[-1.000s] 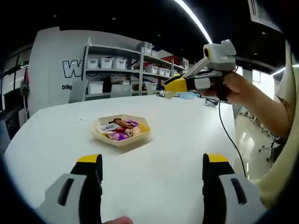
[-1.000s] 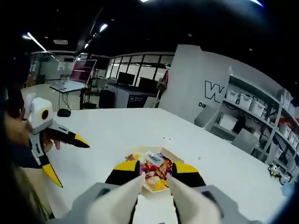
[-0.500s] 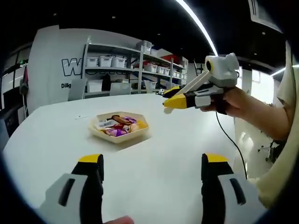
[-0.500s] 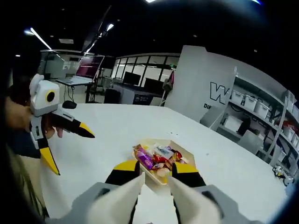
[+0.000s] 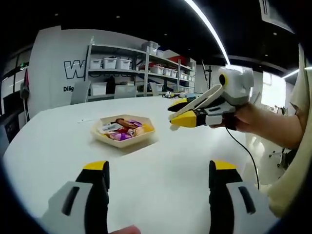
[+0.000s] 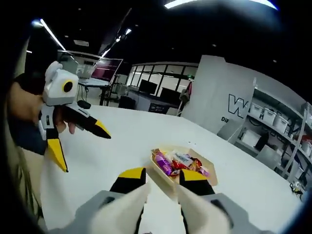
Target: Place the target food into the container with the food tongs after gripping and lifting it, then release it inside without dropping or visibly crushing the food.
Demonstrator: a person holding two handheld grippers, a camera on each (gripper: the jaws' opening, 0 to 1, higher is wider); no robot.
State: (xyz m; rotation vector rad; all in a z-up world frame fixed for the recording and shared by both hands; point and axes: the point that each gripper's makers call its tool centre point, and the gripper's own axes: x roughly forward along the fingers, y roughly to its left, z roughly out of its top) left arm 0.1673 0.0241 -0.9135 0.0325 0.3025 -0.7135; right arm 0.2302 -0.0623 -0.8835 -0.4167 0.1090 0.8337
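1. The broad white worktop (image 5: 161, 156) carries everything; grey metal shelving with white storage bins (image 5: 122, 73) stands behind it.
2. The left tool (image 5: 156, 178) hangs above the worktop, jaws spread wide, holding nothing.
3. The right tool (image 6: 163, 176) is held above the worktop near the tray, jaws narrowly parted and empty.
4. The beige hexagonal tray (image 5: 123, 139) holds the colourful wrapped snacks (image 5: 126, 130).

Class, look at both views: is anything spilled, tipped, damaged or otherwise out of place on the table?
Nothing stands out. The tray sits flat on the white table with the wrapped snacks all inside it, none spilled. The left gripper is open and empty, as is the right gripper.
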